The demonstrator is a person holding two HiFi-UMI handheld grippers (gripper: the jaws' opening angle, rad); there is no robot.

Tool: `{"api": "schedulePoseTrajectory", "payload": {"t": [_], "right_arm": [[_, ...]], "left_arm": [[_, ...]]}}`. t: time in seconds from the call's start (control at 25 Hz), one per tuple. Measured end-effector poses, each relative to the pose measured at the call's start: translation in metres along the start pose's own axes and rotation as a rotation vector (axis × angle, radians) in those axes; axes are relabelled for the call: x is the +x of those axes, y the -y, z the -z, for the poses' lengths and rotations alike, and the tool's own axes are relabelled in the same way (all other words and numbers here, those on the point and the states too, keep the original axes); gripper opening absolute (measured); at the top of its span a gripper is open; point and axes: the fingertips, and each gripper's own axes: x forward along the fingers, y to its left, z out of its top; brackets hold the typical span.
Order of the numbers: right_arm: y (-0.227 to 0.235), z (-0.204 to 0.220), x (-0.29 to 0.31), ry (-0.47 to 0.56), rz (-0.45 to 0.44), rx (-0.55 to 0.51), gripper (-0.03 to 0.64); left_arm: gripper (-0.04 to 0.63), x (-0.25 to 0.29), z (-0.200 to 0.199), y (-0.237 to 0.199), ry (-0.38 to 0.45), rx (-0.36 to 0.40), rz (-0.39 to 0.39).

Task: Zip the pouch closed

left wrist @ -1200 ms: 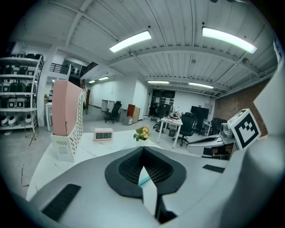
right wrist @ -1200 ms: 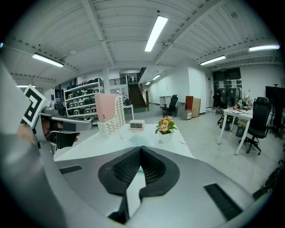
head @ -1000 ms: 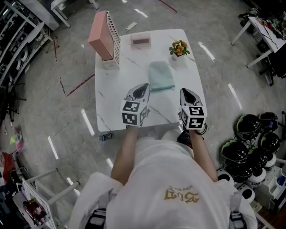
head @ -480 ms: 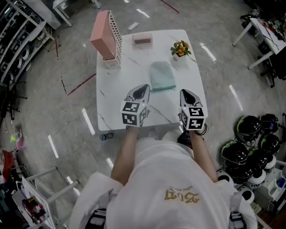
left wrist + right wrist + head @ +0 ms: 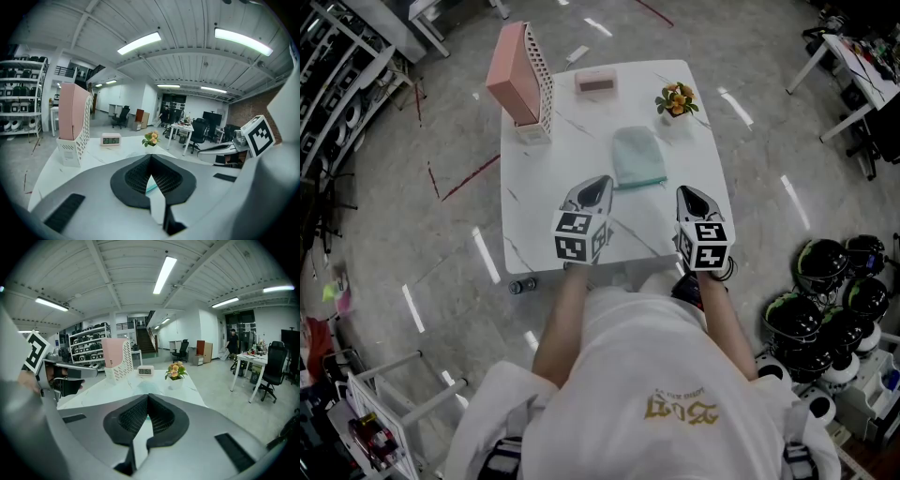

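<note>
A pale teal pouch (image 5: 638, 157) is lying mid-frame on a white, grey-veined table (image 5: 581, 136), a pink, white-perforated file holder (image 5: 517, 75) is standing upper left, orange-yellow flowers (image 5: 676, 98) upper right.

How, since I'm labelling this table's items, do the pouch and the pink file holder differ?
The pouch is pale teal; the file holder is pink with a white perforated side. The pouch lies flat near the table's middle; the file holder stands upright at its far left corner. Both rest on the white table.
</note>
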Motion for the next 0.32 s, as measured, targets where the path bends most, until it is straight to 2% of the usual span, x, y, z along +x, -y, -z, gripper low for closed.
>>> {"api": "schedulePoseTrajectory", "payload": {"t": [0.32], "right_arm": [[0.0015, -0.0021, 0.0005, -0.001, -0.006, -0.001, 0.012]], "left_arm": [[0.018, 0.0023, -0.0017, 0.0018, -0.002, -0.001, 0.0]]}}
